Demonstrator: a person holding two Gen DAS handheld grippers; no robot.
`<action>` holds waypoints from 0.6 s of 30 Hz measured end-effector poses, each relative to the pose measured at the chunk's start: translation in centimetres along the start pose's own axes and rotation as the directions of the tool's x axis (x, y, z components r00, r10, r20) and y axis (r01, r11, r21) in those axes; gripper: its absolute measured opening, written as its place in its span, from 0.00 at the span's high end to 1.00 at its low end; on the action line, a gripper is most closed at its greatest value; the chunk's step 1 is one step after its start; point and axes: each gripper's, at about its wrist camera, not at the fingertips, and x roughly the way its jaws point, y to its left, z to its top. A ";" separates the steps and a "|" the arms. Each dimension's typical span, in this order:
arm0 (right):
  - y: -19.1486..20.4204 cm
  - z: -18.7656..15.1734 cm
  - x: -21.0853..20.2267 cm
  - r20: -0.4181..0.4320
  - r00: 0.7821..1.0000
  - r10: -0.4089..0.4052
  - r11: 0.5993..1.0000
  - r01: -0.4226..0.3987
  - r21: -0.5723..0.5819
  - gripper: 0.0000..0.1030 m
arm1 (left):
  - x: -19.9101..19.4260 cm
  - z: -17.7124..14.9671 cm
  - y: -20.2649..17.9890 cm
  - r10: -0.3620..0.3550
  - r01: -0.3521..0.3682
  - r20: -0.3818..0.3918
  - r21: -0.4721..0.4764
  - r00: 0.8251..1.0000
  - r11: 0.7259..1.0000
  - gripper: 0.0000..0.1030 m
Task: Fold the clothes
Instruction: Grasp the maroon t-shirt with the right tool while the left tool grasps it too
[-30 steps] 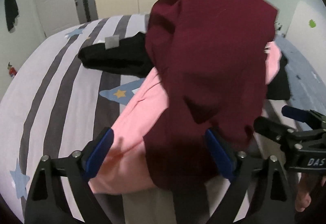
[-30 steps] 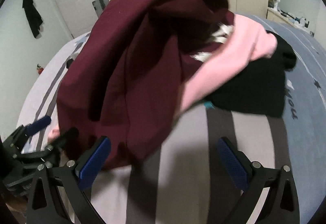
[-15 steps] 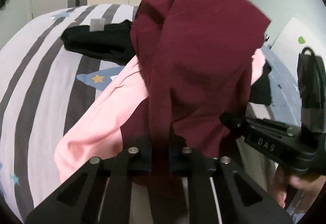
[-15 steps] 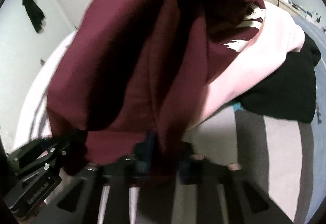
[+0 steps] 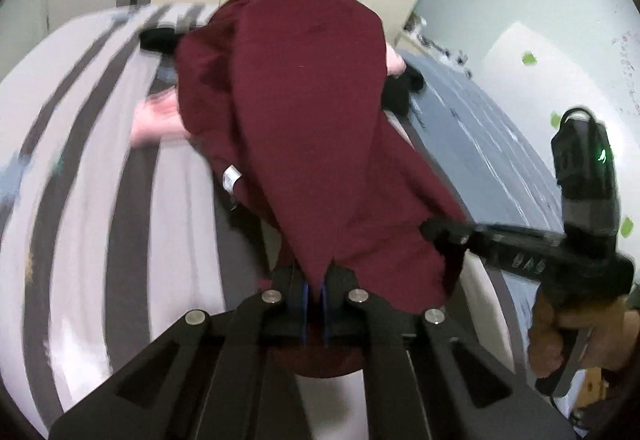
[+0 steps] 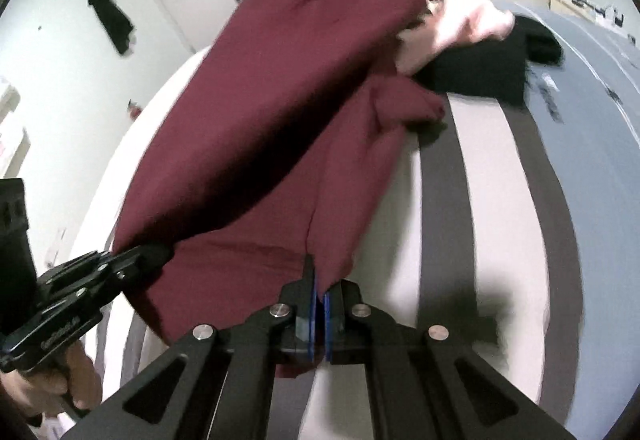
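Maroon garment gripped, lifted off the bed; folding not begun.
The garment (image 5: pixel 304 112) is pinched at its near edge by the jaws of the left gripper (image 5: pixel 314 290) and right gripper (image 6: pixel 319 304). A second ago both jaws were wide. Pink (image 6: pixel 468 24) and black (image 6: pixel 480 72) clothes lie unfolded on the far bed (image 6: pixel 440 220).

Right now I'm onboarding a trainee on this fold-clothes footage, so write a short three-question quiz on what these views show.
1. True or false: both the left gripper and the right gripper are shut on the maroon garment.
2. What colour is the garment lying beside the maroon one at the far end?
3. The black garment is: A) lying on the striped bedspread, B) held by the right gripper, C) hanging on the door.

Key: 1 true; 2 pink; 3 A.
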 end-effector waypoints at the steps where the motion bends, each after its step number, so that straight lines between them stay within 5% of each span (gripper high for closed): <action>1: 0.1 -2.2 -1.4 -0.025 1.000 0.007 1.000 -0.007 0.015 0.98 | -1.0 -1.9 -0.8 -0.005 0.004 -0.014 -0.015 1.000 1.000 0.97; 7: 2.7 -14.3 -9.5 -0.159 0.987 -0.009 1.000 0.010 0.006 0.98 | -8.3 -14.2 -7.1 -0.039 0.014 -0.168 -0.149 0.985 0.989 0.97; 12: 2.7 -22.1 -13.0 -0.265 0.964 -0.022 0.998 0.036 0.050 0.97 | -10.6 -20.1 -10.2 -0.033 -0.011 -0.271 -0.161 0.962 0.987 0.94; 15: 1.2 -23.0 -14.0 -0.247 0.967 -0.060 0.992 0.086 0.095 0.92 | -11.4 -20.1 -8.6 -0.008 -0.056 -0.272 -0.227 0.962 0.972 0.65; 17: -0.2 -22.3 -14.3 -0.216 0.973 -0.083 0.985 0.113 0.132 0.85 | -12.6 -19.2 -6.5 0.044 -0.103 -0.207 -0.281 0.977 0.954 0.37; 18: -0.9 -21.7 -14.3 -0.196 0.975 -0.102 0.981 0.131 0.140 0.78 | -13.0 -18.9 -5.7 0.073 -0.124 -0.176 -0.300 0.982 0.946 0.34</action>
